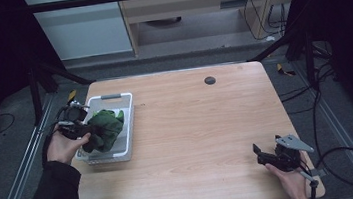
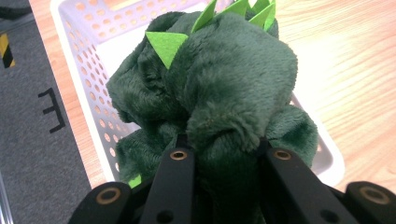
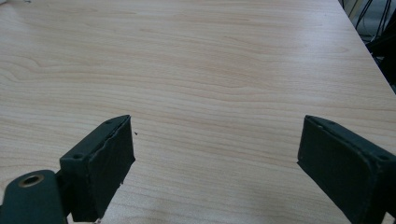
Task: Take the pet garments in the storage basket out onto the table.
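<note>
Right gripper (image 1: 267, 153): nearest the person, low at the table's (image 1: 207, 126) near right corner, jaws spread wide with nothing between them, pointing up the bare wood. The hand (image 1: 295, 184) under it sits at the table edge, wrist level.

Left gripper (image 1: 78, 130): at the table's left side, jaws clamped on the green plush (image 2: 224, 93), which bulges out between and above them. The plush hangs over the white basket (image 1: 125, 116), part of it inside the walls. The left hand (image 1: 64, 146) grips from the outer side, forearm coming up from the bottom edge, gripper angled across the basket's left rim.

Risks, as judged:
- The hold appears to take one soft fold rather than the body; the fabric could slide out under its own weight and drop back into the basket.
- A trailing part could catch the basket wall, dragging or tipping the light basket, which lies close to the table's left edge.
- The felt spikes (image 2: 167, 44) are thin and could bend if snagged on the perforated wall.
</note>
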